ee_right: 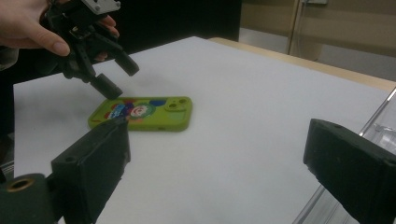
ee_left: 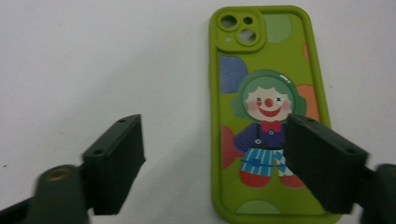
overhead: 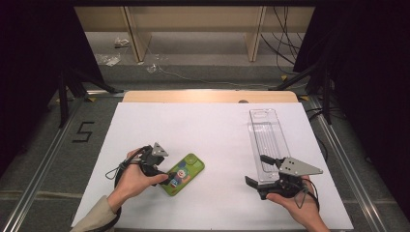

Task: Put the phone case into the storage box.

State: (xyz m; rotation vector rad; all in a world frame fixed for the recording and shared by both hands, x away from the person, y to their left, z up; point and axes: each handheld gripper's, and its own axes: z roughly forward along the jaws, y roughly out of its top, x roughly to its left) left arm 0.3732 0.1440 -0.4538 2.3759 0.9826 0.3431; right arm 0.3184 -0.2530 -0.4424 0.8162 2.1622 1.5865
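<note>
A green phone case (overhead: pixel 185 173) printed with a cartoon clown lies back-up on the white table sheet (overhead: pixel 208 130), left of centre. My left gripper (overhead: pixel 165 175) hovers at its near-left end, open. In the left gripper view one jaw overlaps the case (ee_left: pixel 266 93) and the other is over bare sheet, with the left gripper (ee_left: pixel 219 163) holding nothing. My right gripper (overhead: pixel 259 171) is open at the near end of a clear plastic tray (overhead: pixel 267 137). The right gripper view shows the right gripper (ee_right: pixel 222 168) empty, with the case (ee_right: pixel 144 113) and the left gripper (ee_right: pixel 109 74) beyond.
The clear tray (ee_right: pixel 380 128) runs lengthwise along the right side of the sheet. A wooden table edge (overhead: pixel 210 95) shows past the sheet. Cables and shelf legs lie on the floor behind. Black stands (overhead: pixel 63 96) flank the table.
</note>
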